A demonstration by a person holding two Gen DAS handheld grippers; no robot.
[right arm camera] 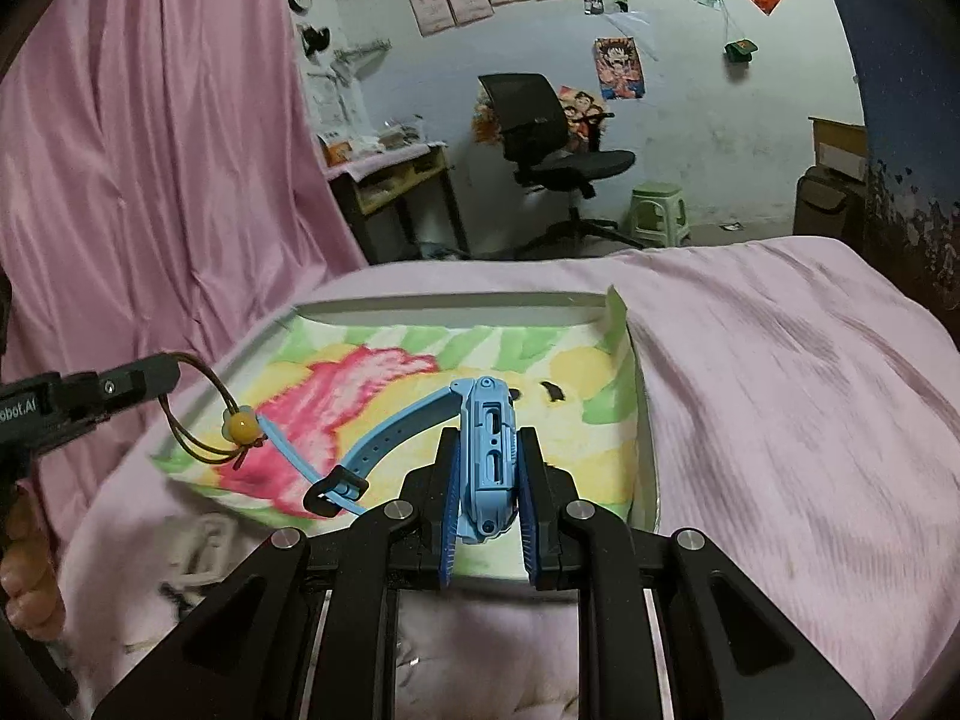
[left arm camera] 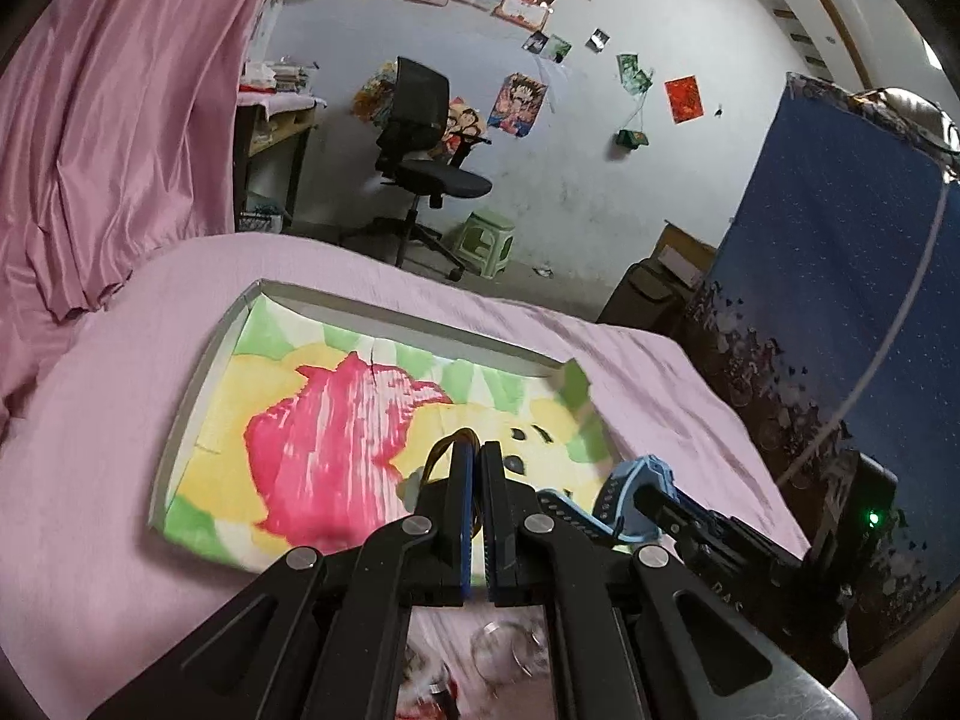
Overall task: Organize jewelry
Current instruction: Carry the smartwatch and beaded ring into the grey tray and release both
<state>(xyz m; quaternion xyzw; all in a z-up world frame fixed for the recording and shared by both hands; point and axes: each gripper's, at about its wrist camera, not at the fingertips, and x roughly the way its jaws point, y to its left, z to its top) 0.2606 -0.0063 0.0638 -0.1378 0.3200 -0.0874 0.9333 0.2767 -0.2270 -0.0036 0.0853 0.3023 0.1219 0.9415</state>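
Above the shallow tray with its painted liner on the pink bed, the right tongs are clamped on the body of a blue watch, its strap trailing leftward, while the left tongs are pinched nearly closed on a brown cord bracelet with a yellow bead. The dangling cord loop sits right against the watch strap's tip, so I judge the two could snag and drag each other out of place on release. A thin cord held so near the fingertips could also slip free early.

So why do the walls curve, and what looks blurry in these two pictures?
Both views: fisheye lenses bend the room's edges, with dark corners. Left wrist view: the rings under the left claw are smeared. Right wrist view: the blue watch is sharp, and the bedsheet streaks slightly.
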